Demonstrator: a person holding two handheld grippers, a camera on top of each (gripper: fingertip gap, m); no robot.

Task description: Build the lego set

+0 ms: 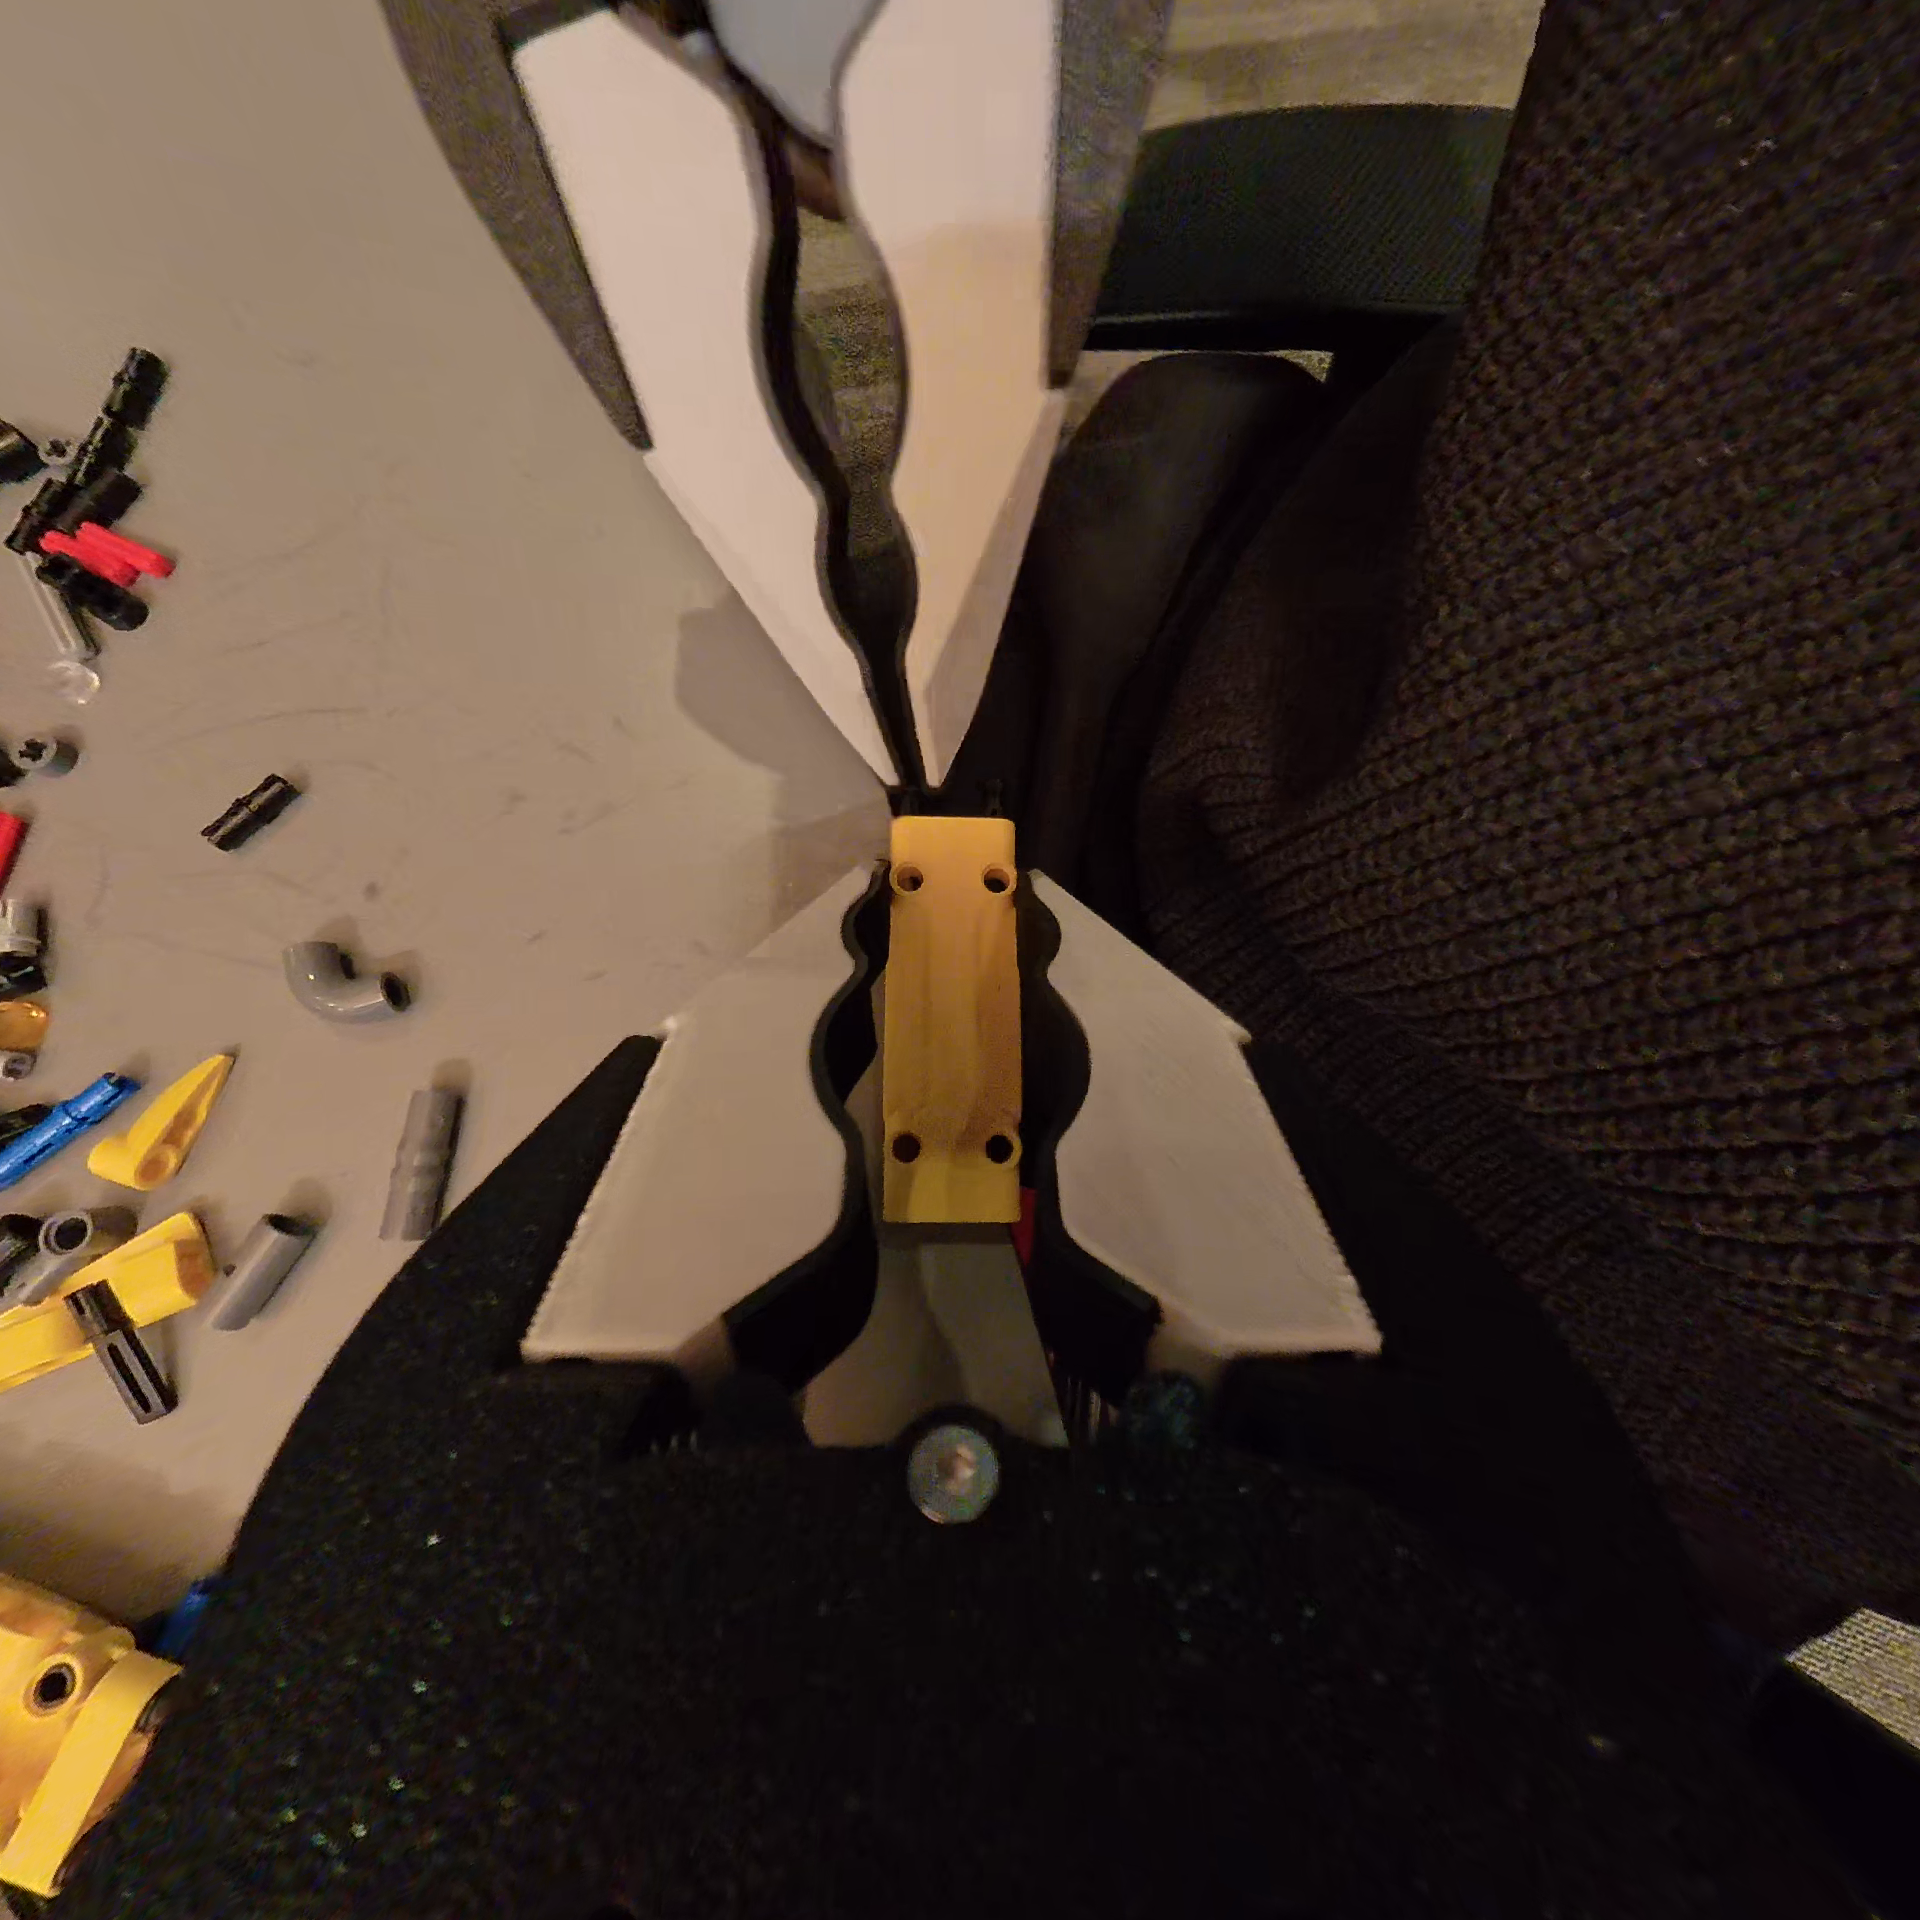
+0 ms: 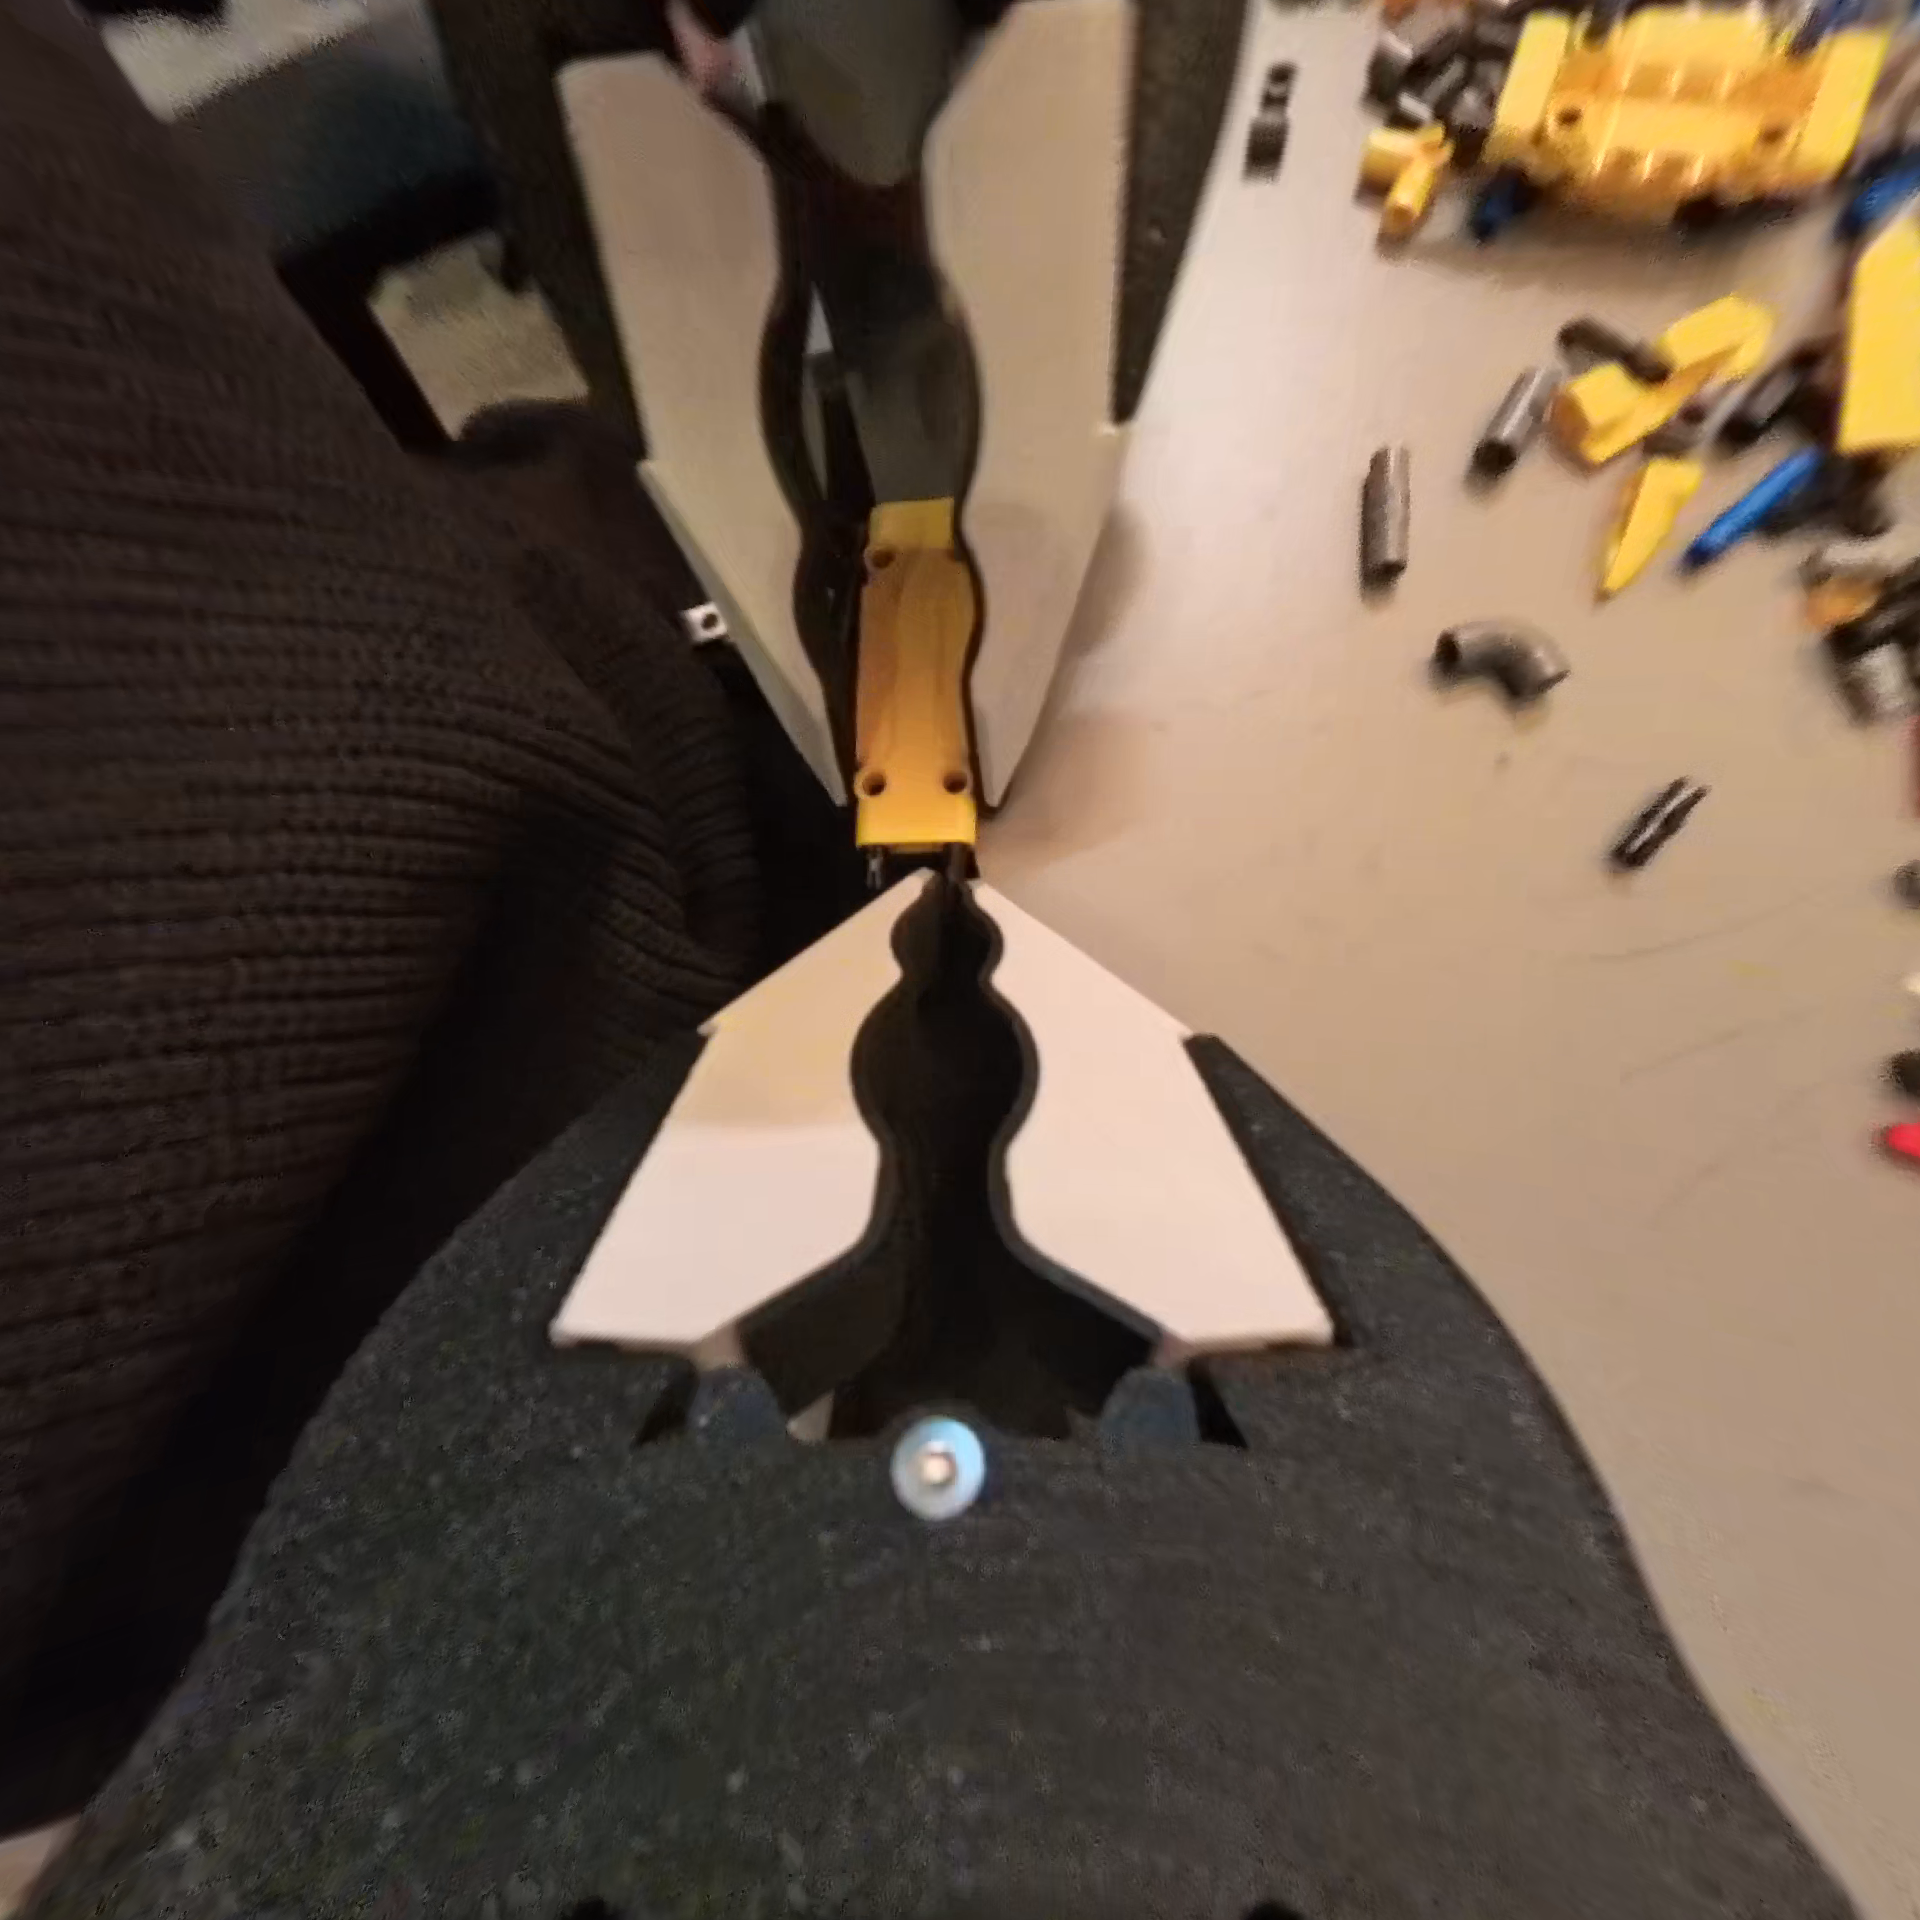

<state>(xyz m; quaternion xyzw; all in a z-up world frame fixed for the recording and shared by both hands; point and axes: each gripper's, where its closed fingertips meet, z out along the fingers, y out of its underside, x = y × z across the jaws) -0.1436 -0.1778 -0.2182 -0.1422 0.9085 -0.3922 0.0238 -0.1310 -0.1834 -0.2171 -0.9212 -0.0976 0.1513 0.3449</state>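
Note:
My left gripper is shut on a flat yellow panel with a hole near each corner, held lengthwise between its white fingers. Two small black pins stick out of the panel's far end. My right gripper comes from the opposite side, tip to tip with the left one. In the right wrist view the right gripper is shut, its tips pinching one black pin at the end of the yellow panel. The left gripper shows beyond it. Both are just above the beige table.
Loose building parts lie on the table to one side: a grey elbow, a yellow wedge, grey tubes and a black pin. A yellow assembly stands farther off. A person's dark knitted garment fills the other side. The grippers are tip to tip, or close to it.

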